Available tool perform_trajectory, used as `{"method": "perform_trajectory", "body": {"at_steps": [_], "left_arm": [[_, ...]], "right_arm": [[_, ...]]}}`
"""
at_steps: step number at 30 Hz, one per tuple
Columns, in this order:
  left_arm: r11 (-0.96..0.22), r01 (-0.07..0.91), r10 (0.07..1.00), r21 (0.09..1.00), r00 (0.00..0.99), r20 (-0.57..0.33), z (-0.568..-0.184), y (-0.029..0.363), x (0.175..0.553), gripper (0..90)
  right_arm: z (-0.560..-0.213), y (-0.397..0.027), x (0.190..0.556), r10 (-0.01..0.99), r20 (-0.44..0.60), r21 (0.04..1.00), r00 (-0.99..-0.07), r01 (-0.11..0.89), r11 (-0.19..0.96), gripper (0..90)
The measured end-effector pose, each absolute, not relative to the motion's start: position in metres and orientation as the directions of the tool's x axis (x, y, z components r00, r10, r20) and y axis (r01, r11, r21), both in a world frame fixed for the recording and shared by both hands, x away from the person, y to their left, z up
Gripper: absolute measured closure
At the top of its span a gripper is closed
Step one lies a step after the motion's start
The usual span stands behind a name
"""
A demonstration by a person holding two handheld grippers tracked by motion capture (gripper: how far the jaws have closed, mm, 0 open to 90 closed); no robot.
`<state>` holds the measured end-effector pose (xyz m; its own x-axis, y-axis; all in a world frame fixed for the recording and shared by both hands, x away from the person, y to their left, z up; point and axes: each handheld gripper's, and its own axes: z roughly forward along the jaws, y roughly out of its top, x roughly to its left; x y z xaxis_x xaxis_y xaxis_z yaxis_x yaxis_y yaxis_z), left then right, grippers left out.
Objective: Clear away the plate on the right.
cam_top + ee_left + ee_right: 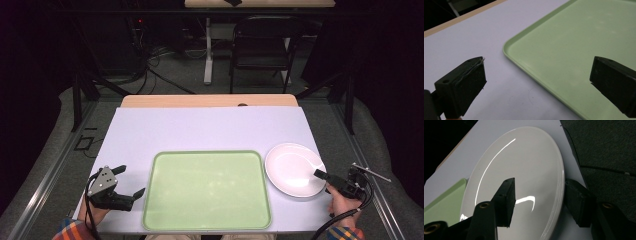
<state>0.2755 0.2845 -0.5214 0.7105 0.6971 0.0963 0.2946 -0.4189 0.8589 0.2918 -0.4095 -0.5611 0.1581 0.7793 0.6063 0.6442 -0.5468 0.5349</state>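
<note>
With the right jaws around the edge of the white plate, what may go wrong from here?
1. The right gripper has one jaw over the white plate and one beyond its rim; the glossy surface looks slippery, so the plate may slide out when lifted.
2. The plate lies near the table's right edge, so a push could send it off.
3. A one-sided grip may tilt the plate so that it strikes the rim of the green tray.

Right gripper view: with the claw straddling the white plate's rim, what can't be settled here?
- Whether the right claw presses the white plate: the outer pad's contact lies behind the rim.
- High view: that claw is too small to judge.
- The green tray is cut by the left edge.
</note>
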Motion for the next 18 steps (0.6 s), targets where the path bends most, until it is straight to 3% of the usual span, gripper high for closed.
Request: {"method": "perform_trajectory", "body": {"at_steps": [8,18], "left_arm": [[-0.41,0.303,0.705,0.86,0.704,0.088,-0.5212,0.2846,0.2774,0.1],[-0.416,0.305,0.701,0.857,0.708,0.088,-0.5213,0.2824,0.2795,0.1]], "right_arm": [[-0.5668,-0.4151,0.2916,0.756,0.626,0.52,0.19,0.621,-0.587,63.4],[-0.5679,-0.4133,0.2942,0.772,0.601,0.536,0.207,0.612,-0.582,71.1]]}}
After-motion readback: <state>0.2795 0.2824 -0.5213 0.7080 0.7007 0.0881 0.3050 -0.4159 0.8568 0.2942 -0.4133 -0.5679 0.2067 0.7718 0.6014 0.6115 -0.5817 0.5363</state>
